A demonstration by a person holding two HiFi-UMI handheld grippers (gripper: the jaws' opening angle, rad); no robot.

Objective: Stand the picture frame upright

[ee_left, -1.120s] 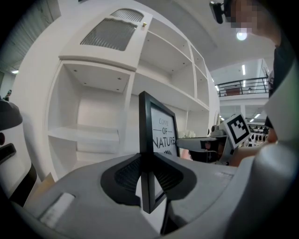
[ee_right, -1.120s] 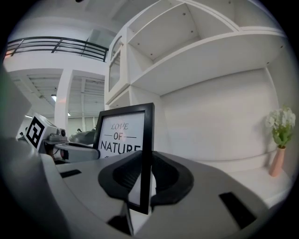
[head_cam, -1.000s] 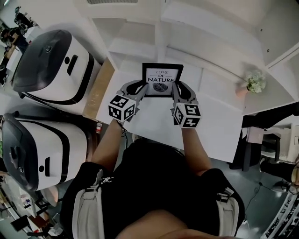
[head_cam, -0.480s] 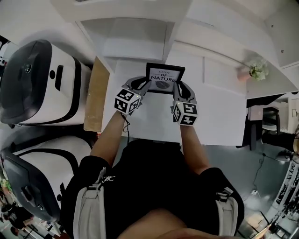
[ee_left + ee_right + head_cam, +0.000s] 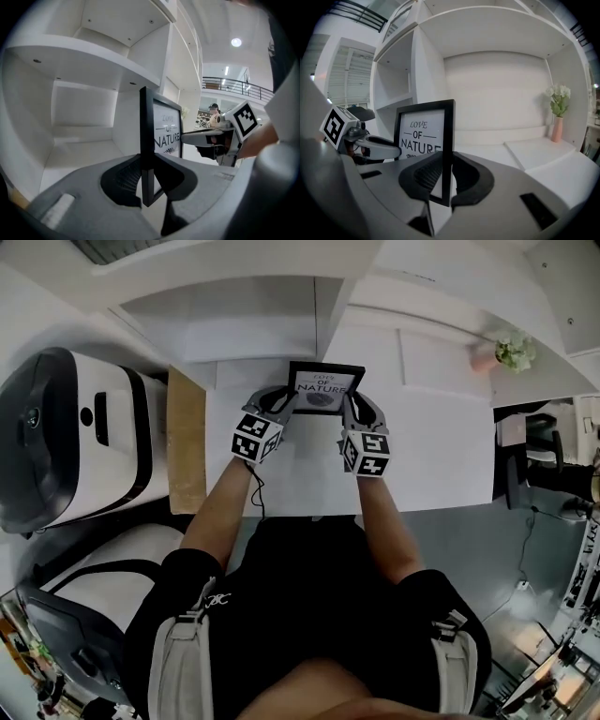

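Observation:
The black picture frame (image 5: 324, 386) with the print "LOVE OF NATURE" is held upright between both grippers over the white table (image 5: 441, 456). My left gripper (image 5: 284, 409) is shut on the frame's left edge (image 5: 146, 154), seen edge-on between the jaws. My right gripper (image 5: 349, 411) is shut on the frame's right edge (image 5: 448, 154). In the right gripper view the frame's printed front (image 5: 421, 136) faces me, with the left gripper (image 5: 370, 143) beyond it. Whether the frame's bottom touches the table is hidden.
White shelving cubbies (image 5: 253, 324) rise behind the table. A small pink vase with white flowers (image 5: 502, 352) stands at the far right. Two large white-and-black machines (image 5: 66, 427) sit at the left beside a wooden panel (image 5: 187, 442).
Both grippers have come down with the frame, which now appears smaller and further tipped up in the head view. The grip on both edges is unchanged.

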